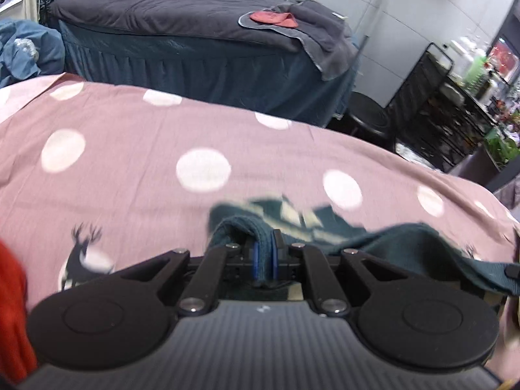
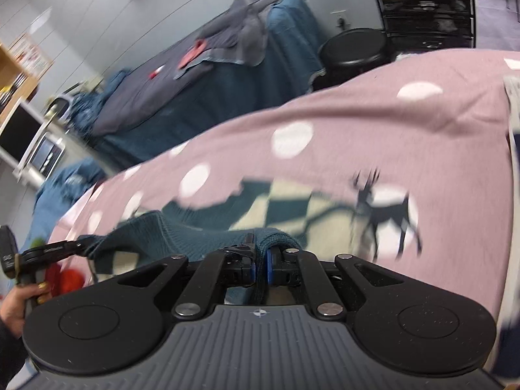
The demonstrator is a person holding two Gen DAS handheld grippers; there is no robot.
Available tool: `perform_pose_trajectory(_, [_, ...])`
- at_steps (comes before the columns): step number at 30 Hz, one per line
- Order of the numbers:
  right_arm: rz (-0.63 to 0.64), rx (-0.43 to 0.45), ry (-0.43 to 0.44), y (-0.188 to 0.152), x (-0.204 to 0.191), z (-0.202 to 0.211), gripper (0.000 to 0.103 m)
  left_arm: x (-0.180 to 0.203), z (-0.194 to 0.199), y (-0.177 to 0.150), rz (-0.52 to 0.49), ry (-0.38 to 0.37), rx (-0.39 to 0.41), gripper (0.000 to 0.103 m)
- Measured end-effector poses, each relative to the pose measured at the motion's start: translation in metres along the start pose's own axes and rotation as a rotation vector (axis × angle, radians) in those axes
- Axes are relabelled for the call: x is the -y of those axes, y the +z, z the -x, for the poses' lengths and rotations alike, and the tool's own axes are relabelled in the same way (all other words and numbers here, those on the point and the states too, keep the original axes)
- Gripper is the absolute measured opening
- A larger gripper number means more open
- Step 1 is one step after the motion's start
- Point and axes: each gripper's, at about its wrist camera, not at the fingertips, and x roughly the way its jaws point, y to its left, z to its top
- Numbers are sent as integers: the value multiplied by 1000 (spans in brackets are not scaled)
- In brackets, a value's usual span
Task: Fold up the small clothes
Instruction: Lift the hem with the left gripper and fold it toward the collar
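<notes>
A small teal knit garment with a cream check pattern lies on the pink spotted bedcover. My left gripper is shut on one edge of it, cloth pinched between the blue pads. My right gripper is shut on another edge of the same garment. The cloth hangs stretched between the two grippers, just above the cover. The left gripper also shows at the left edge of the right wrist view, gripping the cloth. Both views are blurred by motion.
A red cloth lies at the near left. Beyond the pink cover stands a second bed with a grey towel. A black stool and a black rack stand past the bed's far edge.
</notes>
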Motion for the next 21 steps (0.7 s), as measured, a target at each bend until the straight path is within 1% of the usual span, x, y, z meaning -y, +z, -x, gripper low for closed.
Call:
perform_pose_trajectory(3, [-16,-23,-54,12,9,-18,10,8,-30,14,-16,41,-65,8])
perform_pose_trajectory(6, [-27,-50,-89,13,14,-31,10,11,-47,17,23,56,-81,12])
perform_pose_trajectory(7, [-39,-57,-101,14,17,-35,11,10,-50,17,40,72,-84,21])
perform_pose_trajectory(8, [-60,-63,-109,15,20,-37,12,10,-52,18,50,97,-80,34])
perform_pose_trajectory(9, [-79,-67,-112,15,23,-40,16,9,-53,17,52,123,-70,43])
perform_pose_trajectory(10, [-92,-68,-113,15,25,-41,21,9,-53,18,47,157,-60,66])
perform_pose_trajectory(11, [-103,-63,-120,15,26,-41,28,9,-53,20,35,199,-54,78])
perform_pose_trajectory(12, [-109,-48,-125,15,26,-39,35,7,-49,20,17,233,-45,81])
perform_pose_trajectory(14, [-96,0,-139,15,24,-31,42,8,-44,20,-18,292,-32,86])
perform_pose_trajectory(16, [-40,51,-166,15,15,-23,65,10,-36,16,-51,345,-19,93])
perform_pose_trajectory(17, [-5,76,-178,14,10,-18,85,14,-31,12,-73,358,-7,95])
perform_pose_trajectory(18, [30,98,-181,12,6,-15,94,19,-26,9,-100,365,9,95])
perform_pose_trajectory(20, [104,133,-183,9,-4,-10,93,30,-14,0,-157,369,54,95])
perform_pose_trajectory(21, [147,137,-173,6,-9,-8,89,37,-10,-5,-184,363,75,95])
